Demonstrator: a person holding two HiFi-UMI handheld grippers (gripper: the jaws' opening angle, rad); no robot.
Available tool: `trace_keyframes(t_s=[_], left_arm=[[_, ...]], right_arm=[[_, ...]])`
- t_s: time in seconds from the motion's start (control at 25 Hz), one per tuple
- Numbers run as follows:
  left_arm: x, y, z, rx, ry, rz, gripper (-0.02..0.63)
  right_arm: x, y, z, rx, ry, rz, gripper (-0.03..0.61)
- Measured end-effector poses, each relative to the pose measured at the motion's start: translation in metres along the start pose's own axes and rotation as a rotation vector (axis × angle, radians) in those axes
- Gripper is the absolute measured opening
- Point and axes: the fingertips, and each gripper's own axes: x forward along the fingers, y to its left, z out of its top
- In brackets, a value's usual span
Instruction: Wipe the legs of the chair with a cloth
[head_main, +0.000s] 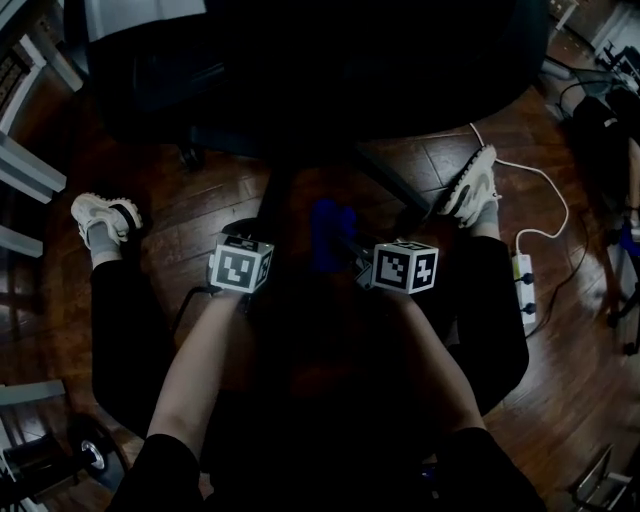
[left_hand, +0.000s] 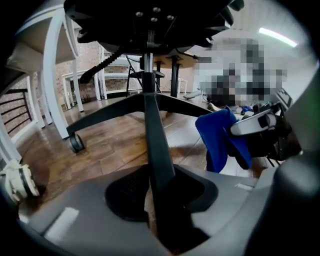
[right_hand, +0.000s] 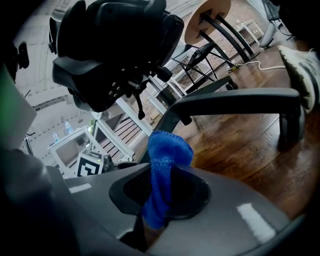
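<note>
The black office chair's base stands in front of me, with its star legs spread over the wooden floor. In the left gripper view one leg runs from the centre column straight down between the jaws of my left gripper. A sliver of floor shows beside the leg, so the jaws stand open around it. My right gripper is shut on a blue cloth, which sticks up from its jaws. Another leg stretches to the right beyond the cloth. From above, the cloth hangs between the two marker cubes.
A castor ends the far left leg. White table legs stand at the left. A white power strip with its cable lies on the floor at the right. The person's shoes flank the chair base.
</note>
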Motion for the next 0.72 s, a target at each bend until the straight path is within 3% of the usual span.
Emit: trace_keyframes(t_s=[0.16, 0.32, 0.48, 0.72], left_arm=[[-0.019, 0.034, -0.01, 0.059, 0.027, 0.077, 0.141], [-0.035, 0.065, -0.014, 0.124, 0.058, 0.183, 0.144], [-0.036, 0.075, -0.029, 0.131, 0.084, 0.169, 0.147], [-0.044, 0.089, -0.025, 0.172, 0.07, 0.181, 0.147]], right_arm=[[0.026, -0.005, 0.002, 0.042, -0.019, -0.034, 0.08], [0.06, -0.001, 0.034, 0.119, -0.169, -0.105, 0.08], [0.074, -0.013, 0.055, 0.213, -0.292, -0.244, 0.08], [0.048, -0.025, 0.023, 0.29, -0.302, -0.329, 0.08]])
